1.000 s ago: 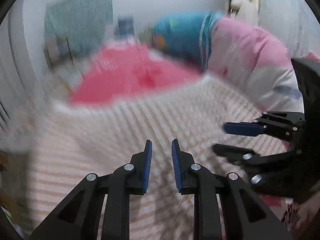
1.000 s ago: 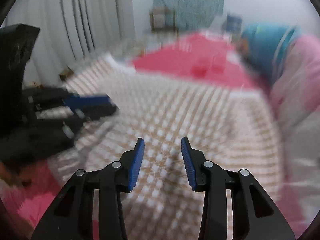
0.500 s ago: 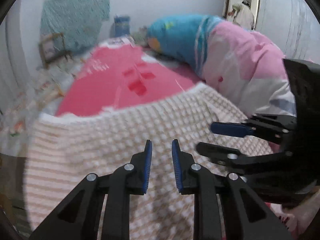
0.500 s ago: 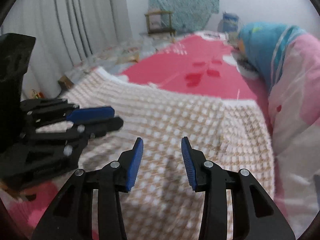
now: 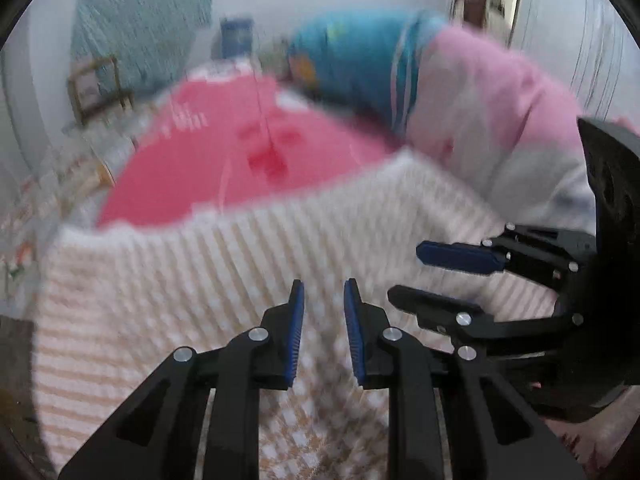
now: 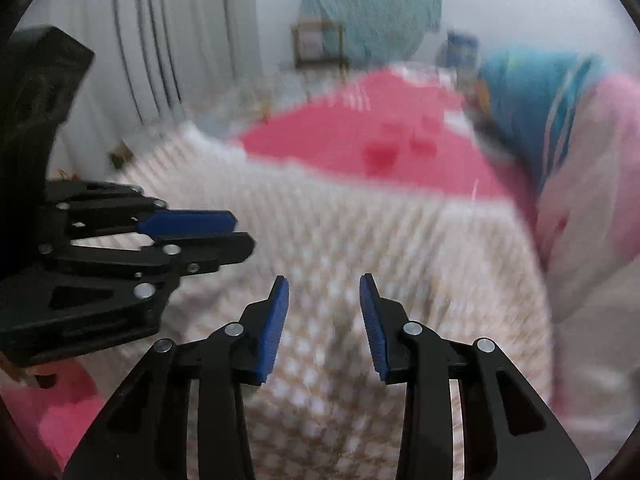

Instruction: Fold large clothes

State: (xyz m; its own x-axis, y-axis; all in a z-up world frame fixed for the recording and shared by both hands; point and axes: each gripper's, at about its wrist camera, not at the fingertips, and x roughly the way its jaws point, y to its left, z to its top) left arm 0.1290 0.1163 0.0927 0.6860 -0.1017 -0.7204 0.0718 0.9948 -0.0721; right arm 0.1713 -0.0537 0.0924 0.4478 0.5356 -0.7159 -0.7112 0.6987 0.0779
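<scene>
A large cream-and-tan checked garment (image 5: 168,304) is spread across the bed, filling the lower half of both wrist views, with its far edge laid over a pink sheet (image 5: 224,160) seen in the middle of each frame. It appears to be laid flat so that a fold can be made cleanly. The left hand-held gripper (image 5: 323,320) is held above the cloth with a narrow gap between its blue pads; nothing is seen between them. The right hand-held gripper (image 6: 323,320) is likewise held over the garment, its jaws standing somewhat wider apart though they have just been closing slightly, and no fabric is caught between them. The two tools are kept side by side, each visible at the edge of the other's view, presumably so that two points of one edge can be taken together. A rolled pink-and-blue quilt (image 5: 460,92) is piled at the upper right, just beside the garment. No container is visible; a framed stand (image 6: 318,46) and a teal hanging cloth (image 6: 372,0) are blurred against the far wall.
</scene>
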